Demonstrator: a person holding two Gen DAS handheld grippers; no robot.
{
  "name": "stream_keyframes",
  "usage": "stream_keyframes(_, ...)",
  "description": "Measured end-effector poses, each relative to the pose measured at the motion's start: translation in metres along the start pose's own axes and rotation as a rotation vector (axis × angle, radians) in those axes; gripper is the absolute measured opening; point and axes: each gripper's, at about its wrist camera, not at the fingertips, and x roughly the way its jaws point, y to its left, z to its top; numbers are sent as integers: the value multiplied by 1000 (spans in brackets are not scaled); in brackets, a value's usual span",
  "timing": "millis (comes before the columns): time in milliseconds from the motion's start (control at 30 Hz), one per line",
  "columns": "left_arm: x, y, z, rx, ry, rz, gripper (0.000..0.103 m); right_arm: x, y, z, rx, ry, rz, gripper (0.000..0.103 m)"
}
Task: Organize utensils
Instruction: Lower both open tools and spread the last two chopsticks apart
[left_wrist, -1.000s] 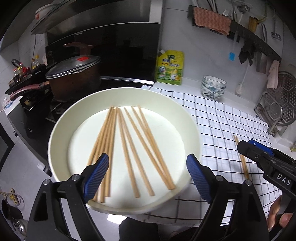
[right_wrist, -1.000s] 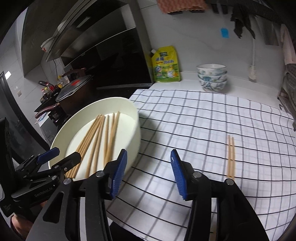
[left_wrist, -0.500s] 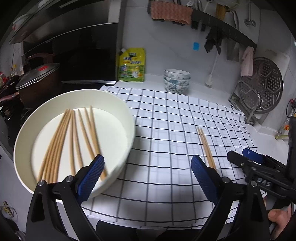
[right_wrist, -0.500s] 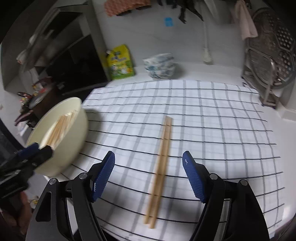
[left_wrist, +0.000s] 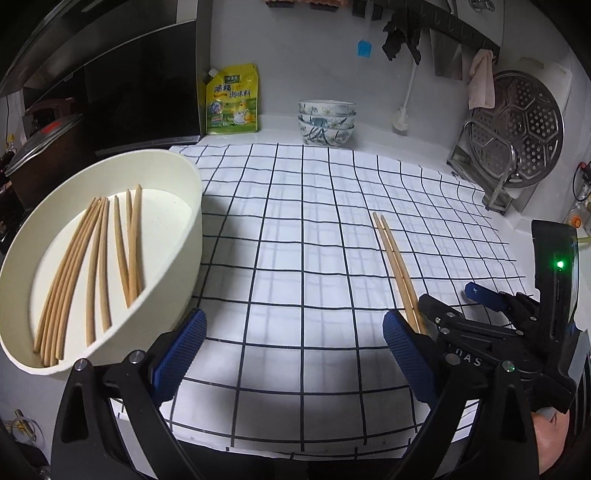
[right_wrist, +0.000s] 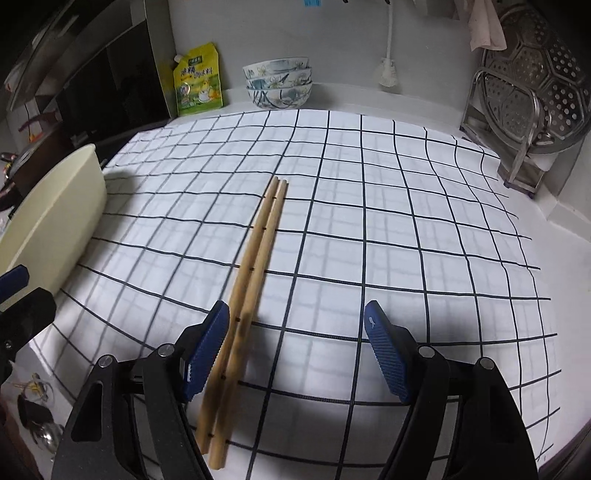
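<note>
Two grippers are hovering over a checked cloth (right_wrist: 369, 229) spread on a kitchen bench, both with fingers released and grasping nothing. The right gripper (right_wrist: 295, 354), its fingers having just spread wider, is reaching over a pair of chopsticks (right_wrist: 255, 266) lying side by side on the cloth; the pair sits just inside its left pad, off centre. The left gripper (left_wrist: 291, 343) is hanging beside the bowl (left_wrist: 184, 236), where more chopsticks (left_wrist: 96, 258) are lying loose. To pick cleanly, the right gripper likely needs shifting so both sticks sit mid-gap, then closing across them near their middle so neither rolls away. The sticks are slim, smooth pale wood, tapering to blunt tips; the bowl is round, matte cream, with a steep wall; the cloth is white with thin dark lines, soft and lightly rumpled.
</note>
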Motion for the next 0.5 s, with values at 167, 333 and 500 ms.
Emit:
stream_keyframes(167,8,-2,-2,-1,22,0,94,7,-1,-1,-13,8,-24,72)
stream_keyframes(333,15,-4,-4,-1,40,-4,94,8,-1,-2,-15,5,-17,72)
stream_keyframes(500,20,-8,-6,5,50,-2,94,11,4,-5,-46,14,-31,71)
